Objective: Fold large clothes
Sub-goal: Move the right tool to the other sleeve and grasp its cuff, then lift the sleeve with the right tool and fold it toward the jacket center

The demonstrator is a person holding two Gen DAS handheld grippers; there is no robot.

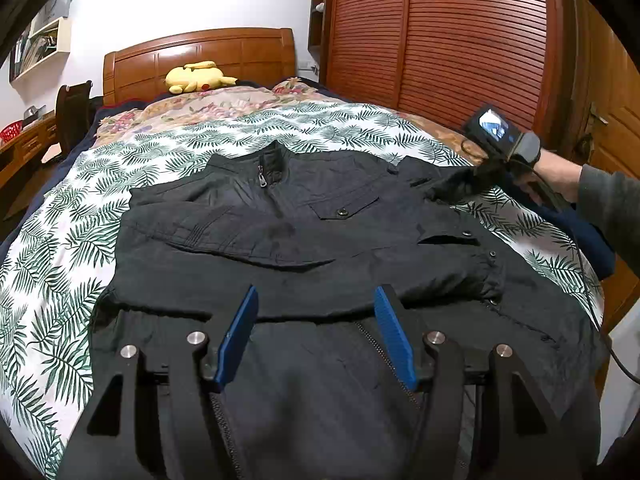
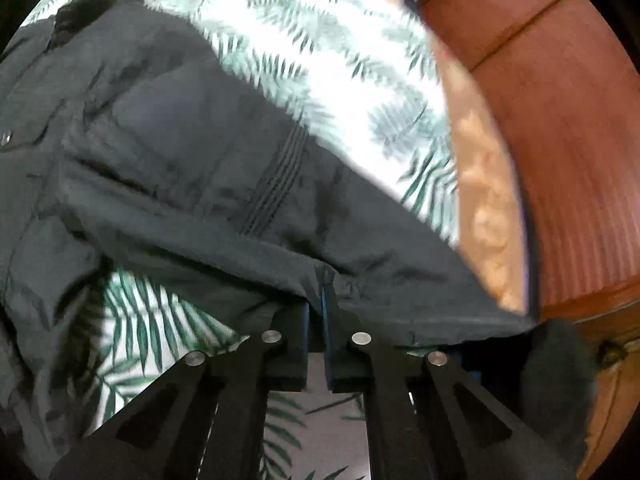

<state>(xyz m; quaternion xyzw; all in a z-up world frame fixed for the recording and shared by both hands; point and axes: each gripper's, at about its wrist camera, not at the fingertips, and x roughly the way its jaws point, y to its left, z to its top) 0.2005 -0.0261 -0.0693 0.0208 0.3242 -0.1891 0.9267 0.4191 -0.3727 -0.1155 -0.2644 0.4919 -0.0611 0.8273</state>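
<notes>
A black zip-front jacket [image 1: 304, 236] lies spread across the middle of a bed covered by a white quilt printed with green fern leaves [image 1: 60, 248], its collar toward the wooden headboard [image 1: 200, 56]. A yellow plush toy [image 1: 198, 77] rests by the headboard. A slatted reddish wooden wardrobe [image 1: 440, 40] stands along the bed's right edge. The left gripper [image 1: 316, 308] hovers over the jacket's hem, jaws spread. The right gripper [image 2: 316, 312] has its jaws pinching a jacket sleeve [image 2: 280, 200] near the right edge.

The left wrist camera looked from the bed's foot over its spread tongs toward the headboard [image 1: 200, 60]; the right sat close above its sleeve [image 2: 280, 184]. Both caught the jacket [image 1: 320, 220].
</notes>
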